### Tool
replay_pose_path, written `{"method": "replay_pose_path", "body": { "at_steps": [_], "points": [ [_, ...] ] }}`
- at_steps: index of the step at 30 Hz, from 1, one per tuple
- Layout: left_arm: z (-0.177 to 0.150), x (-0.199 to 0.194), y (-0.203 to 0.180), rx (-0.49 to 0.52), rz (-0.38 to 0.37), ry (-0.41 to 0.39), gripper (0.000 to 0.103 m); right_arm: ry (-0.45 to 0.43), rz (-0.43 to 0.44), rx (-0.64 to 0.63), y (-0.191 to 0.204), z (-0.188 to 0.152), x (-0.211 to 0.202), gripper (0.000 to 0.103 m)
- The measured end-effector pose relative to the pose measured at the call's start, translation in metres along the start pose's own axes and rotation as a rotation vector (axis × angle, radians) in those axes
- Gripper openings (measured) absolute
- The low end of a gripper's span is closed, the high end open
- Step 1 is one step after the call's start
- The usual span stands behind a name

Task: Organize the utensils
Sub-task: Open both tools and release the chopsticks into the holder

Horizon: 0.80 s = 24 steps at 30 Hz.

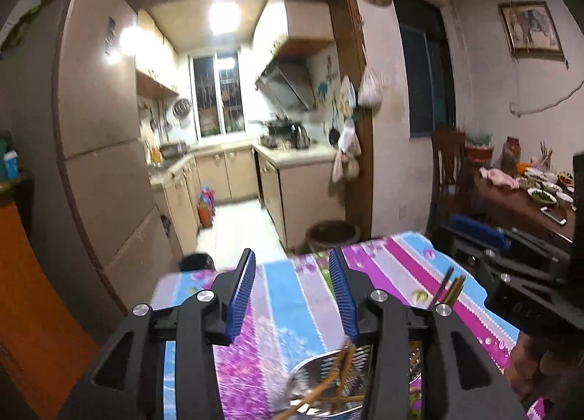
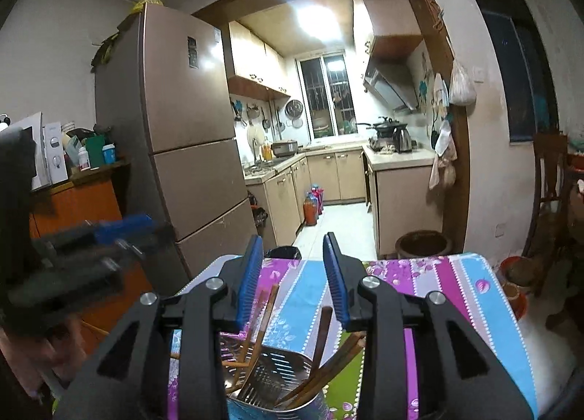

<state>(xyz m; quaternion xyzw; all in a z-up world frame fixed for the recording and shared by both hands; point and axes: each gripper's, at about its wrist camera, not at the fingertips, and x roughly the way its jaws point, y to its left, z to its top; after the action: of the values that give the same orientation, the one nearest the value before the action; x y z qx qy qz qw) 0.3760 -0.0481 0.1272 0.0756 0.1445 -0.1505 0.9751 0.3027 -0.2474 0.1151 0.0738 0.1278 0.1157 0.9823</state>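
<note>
Here, my left gripper (image 1: 292, 296) and my right gripper (image 2: 292, 281) hover over the worktop (image 2: 456, 281), which is covered by a floral cloth striped pink, blue and grey. The jaws of both stand partly apart, with nothing between the pads. Below the right gripper, a perforated metal holder (image 2: 277, 376) stands on the cloth with wooden chopsticks (image 2: 266, 321) leaning inside it. Beyond the worktop, a tall fridge (image 2: 175, 120) stands beside a doorway into a lit kitchen (image 2: 328, 135); a dark bin (image 2: 283, 253) sits at the worktop's far edge.
</note>
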Motion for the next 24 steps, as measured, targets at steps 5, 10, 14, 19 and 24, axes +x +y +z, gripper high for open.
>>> {"method": "replay_pose_path", "body": {
  "at_steps": [5,10,14,19,24],
  "points": [
    [0.006,-0.057,0.031,-0.031,0.048,-0.112,0.044,-0.028,-0.004,-0.038,-0.001,0.003,-0.021,0.033],
    [-0.005,-0.105,0.070,-0.086,0.129,-0.190,0.051,-0.058,-0.001,-0.034,-0.008,0.000,-0.054,0.033],
    [-0.033,-0.128,0.083,-0.105,0.150,-0.194,0.054,-0.072,-0.011,-0.034,-0.020,-0.009,-0.093,0.036],
    [-0.084,-0.164,0.067,-0.014,0.079,-0.149,0.054,-0.032,-0.057,-0.074,-0.032,-0.035,-0.147,0.037],
    [-0.161,-0.194,0.024,0.103,-0.058,0.000,0.053,0.048,-0.135,-0.082,-0.043,-0.085,-0.207,0.037]
  ]
}}
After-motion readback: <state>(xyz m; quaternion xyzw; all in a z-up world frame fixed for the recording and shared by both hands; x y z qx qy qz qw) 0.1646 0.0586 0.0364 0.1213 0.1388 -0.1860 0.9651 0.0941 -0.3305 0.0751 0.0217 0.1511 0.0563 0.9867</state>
